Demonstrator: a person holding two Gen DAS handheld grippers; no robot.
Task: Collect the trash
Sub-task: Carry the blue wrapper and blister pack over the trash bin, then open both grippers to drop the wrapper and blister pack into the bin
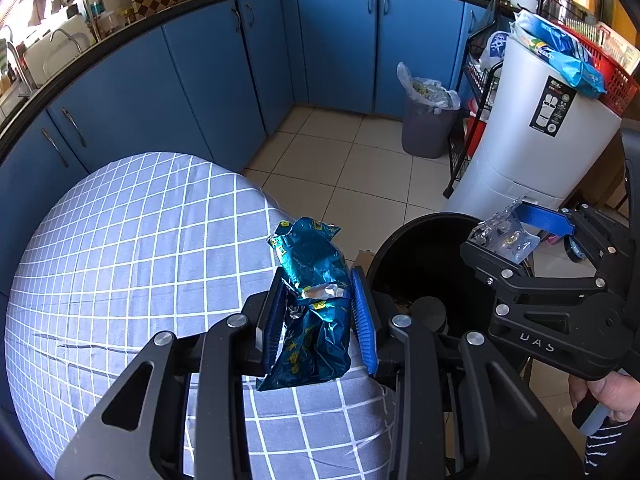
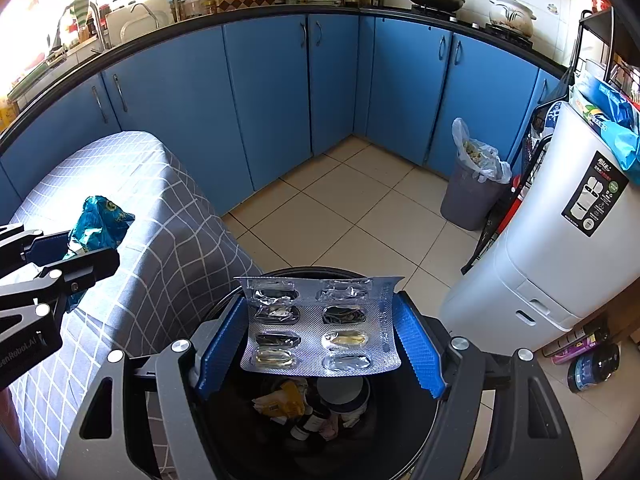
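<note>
The bottom of the black bin (image 2: 224, 420) was dark, and the litter in it was hard to sort out: a yellow scrap, a white lid and a small bottle could be made out, the rest was shadow. In the left wrist view the bin's near rim was cut off by the left gripper's own arms. The print on the teal wrapper (image 1: 316, 304) was too crumpled to read. Of the person only a hand (image 1: 608, 396) and a striped cuff showed at the picture's edge.

The left gripper (image 1: 320, 312) had its jaws drawn fairly close and pinched the wrapper by its middle, the blue pads pressing both sides and creasing the foil. It hung above the edge of the grey checked cloth (image 1: 120, 260), just beside the bin.

The right gripper (image 2: 320, 340) had its jaws spread wide, yet they were clamped on a silver pill sheet (image 2: 320, 324), each pad against one of its side edges. Most blisters on the sheet were burst; two or three seemed to hold yellowish capsules. The sheet was held right over the bin's mouth.

Well apart, by the blue cupboards (image 2: 260, 92), stood a grey pail (image 2: 468, 196) lined with a plastic bag.
</note>
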